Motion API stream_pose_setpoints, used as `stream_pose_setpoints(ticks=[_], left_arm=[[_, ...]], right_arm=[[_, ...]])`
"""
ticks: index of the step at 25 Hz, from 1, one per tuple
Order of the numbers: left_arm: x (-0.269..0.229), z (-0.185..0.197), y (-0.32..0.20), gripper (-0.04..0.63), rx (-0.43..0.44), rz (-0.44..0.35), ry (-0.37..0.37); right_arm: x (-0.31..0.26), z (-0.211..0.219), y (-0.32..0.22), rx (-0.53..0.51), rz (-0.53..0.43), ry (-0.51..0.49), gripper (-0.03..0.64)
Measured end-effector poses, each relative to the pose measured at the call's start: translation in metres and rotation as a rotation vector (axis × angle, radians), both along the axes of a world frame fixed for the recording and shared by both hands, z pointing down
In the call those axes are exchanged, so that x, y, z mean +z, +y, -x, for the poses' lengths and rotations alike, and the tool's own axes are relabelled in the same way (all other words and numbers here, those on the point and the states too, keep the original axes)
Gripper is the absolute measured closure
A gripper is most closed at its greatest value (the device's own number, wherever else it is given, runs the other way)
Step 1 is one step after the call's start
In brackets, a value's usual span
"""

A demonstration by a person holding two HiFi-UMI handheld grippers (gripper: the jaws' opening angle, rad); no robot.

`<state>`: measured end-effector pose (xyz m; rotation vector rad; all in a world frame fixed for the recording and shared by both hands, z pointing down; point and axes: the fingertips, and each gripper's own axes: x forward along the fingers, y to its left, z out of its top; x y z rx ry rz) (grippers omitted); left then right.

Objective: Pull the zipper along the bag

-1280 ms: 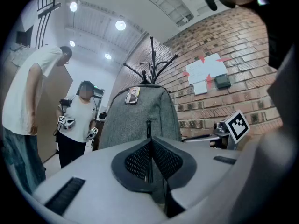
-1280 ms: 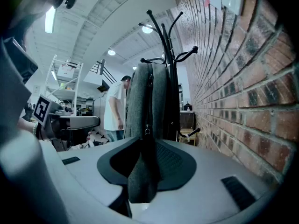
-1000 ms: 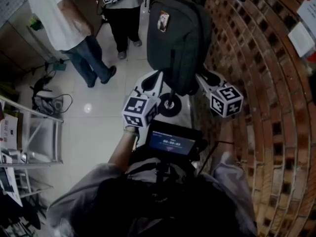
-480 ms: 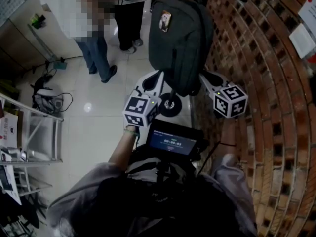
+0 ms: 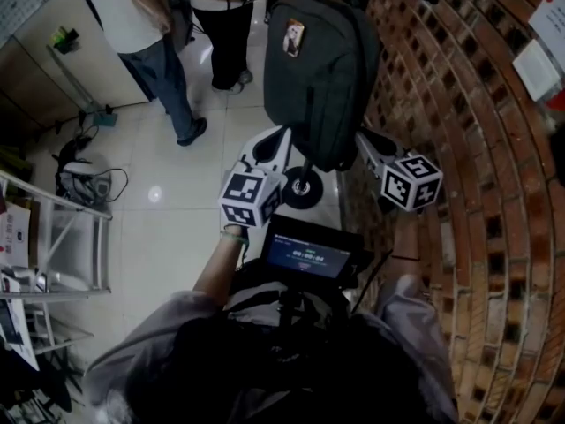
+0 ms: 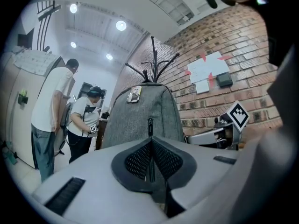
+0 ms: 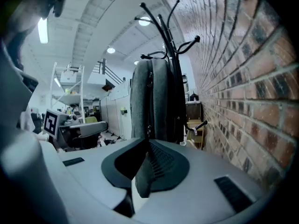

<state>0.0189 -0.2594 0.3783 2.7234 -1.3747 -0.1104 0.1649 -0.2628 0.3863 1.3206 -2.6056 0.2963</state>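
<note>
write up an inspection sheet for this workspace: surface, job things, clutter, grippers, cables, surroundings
surface: no table; pale tiled floor
job's things: grey backpack hangs on a coat stand by the brick wall; front zipper runs vertically
clutter: metal rack at left
grippers: left gripper jaws closed, seemingly pinching the backpack's lower edge; right gripper jaws closing on a dark tab at the backpack's side
cables: loose cables on the floor near the rack
surroundings: person in a white top and second person standing beyond

light: head view dim, ceiling lamps (image 6: 121, 25) glare | lens: fisheye bending, dark corners | foreground soft
</note>
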Motion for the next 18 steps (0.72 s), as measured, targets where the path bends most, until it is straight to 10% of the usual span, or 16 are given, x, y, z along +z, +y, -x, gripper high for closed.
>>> stream_pose_setpoints(ticks=[11,14,18], left_arm=[[0.000,0.007,-0.001,0.589,-0.014,-0.009,0.013],[0.001,0.011,-0.001,0.589,-0.014,-0.003,0.017],[-0.001,0.016,-0.005,0.589,-0.021,-0.014,0.034]], right_arm=[[0.008,0.008,-0.010,0.000,0.081,-0.104,0.587],[0.006,0.017,-0.002,-0.053,0.120,-0.180,0.408],[0.007,0.021,-0.008,-0.031,0.099,-0.111,0.394]])
